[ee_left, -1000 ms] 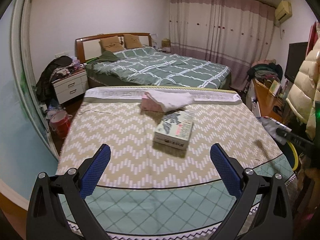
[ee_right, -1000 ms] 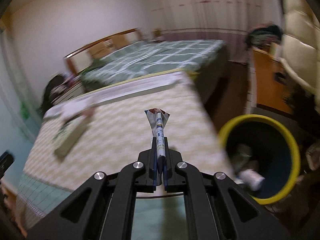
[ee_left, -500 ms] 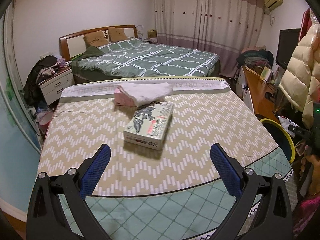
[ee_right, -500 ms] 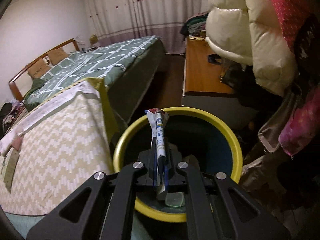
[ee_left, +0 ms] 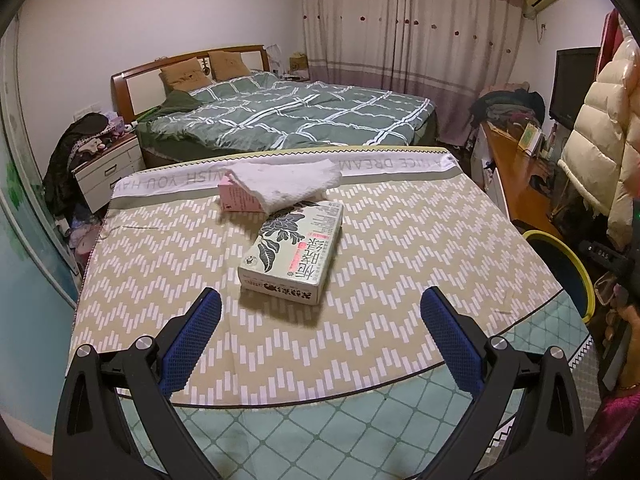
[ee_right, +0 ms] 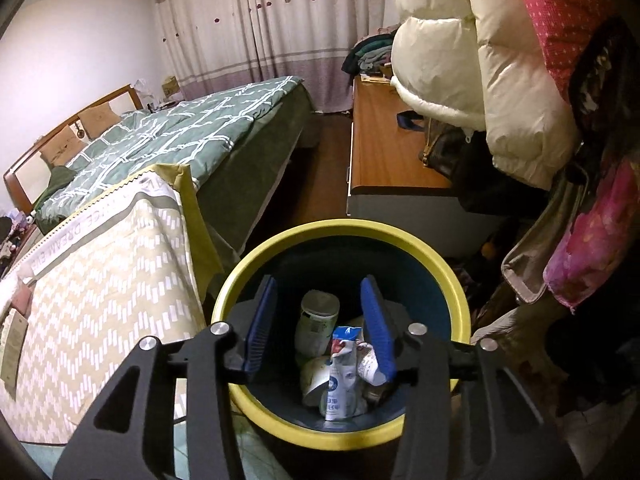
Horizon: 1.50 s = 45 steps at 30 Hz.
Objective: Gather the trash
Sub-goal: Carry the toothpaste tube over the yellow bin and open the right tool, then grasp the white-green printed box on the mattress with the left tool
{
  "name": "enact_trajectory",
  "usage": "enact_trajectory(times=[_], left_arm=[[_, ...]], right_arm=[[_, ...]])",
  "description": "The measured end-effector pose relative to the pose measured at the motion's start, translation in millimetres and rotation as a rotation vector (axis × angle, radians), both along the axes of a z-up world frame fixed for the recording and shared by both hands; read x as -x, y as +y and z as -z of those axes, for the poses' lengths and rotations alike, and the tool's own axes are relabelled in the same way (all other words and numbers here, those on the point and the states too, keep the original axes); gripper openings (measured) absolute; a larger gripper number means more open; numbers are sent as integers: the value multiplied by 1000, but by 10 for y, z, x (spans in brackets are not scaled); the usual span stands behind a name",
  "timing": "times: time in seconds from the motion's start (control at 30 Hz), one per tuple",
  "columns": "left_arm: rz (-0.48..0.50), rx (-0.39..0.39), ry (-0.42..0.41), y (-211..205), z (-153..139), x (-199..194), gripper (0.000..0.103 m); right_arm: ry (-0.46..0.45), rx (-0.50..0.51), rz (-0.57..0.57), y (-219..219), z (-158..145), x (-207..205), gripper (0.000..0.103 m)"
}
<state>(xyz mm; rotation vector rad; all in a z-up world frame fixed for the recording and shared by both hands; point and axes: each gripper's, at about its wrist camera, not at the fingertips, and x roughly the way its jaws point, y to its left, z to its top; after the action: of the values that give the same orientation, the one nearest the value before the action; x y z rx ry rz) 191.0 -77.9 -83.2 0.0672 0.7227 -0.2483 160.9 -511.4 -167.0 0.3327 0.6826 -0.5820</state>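
- Zigzag mattress carries a floral box, a pink box and a white towel; whether any is trash is unclear.
- Yellow-rimmed bin holds the blue-white wrapper, a cup and a bottle.
- Right gripper hovers above it, fingers apart, empty.
- Left gripper faces the mattress, fingers wide apart.

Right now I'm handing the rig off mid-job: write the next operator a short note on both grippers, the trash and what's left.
Right gripper: open, empty, over the yellow-rimmed bin. A blue-and-white wrapper lies inside on other trash.
Left gripper: open, empty, above the zigzag-patterned mattress.
On the mattress: a flowered box, and a pink box under a white towel.
Left: judge whether those count as trash; bin them if so.
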Motion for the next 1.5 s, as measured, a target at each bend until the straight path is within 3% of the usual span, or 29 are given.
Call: enact_trajectory(times=[0.33, 0.7, 1.17, 1.3, 1.5], left_arm=[[16, -56, 37, 5, 90, -346, 98], [46, -98, 160, -47, 369, -1029, 98], [69, -131, 269, -147, 705, -1534, 98], [76, -123, 291, -154, 754, -1589, 82], [101, -125, 289, -196, 746, -1563, 73]], right_arm=[[0, 10, -9, 4, -4, 3, 48], [5, 3, -23, 42, -1, -52, 52], [9, -17, -30, 15, 28, -75, 52], [9, -17, -36, 25, 31, -77, 52], [6, -19, -39, 33, 33, -75, 52]])
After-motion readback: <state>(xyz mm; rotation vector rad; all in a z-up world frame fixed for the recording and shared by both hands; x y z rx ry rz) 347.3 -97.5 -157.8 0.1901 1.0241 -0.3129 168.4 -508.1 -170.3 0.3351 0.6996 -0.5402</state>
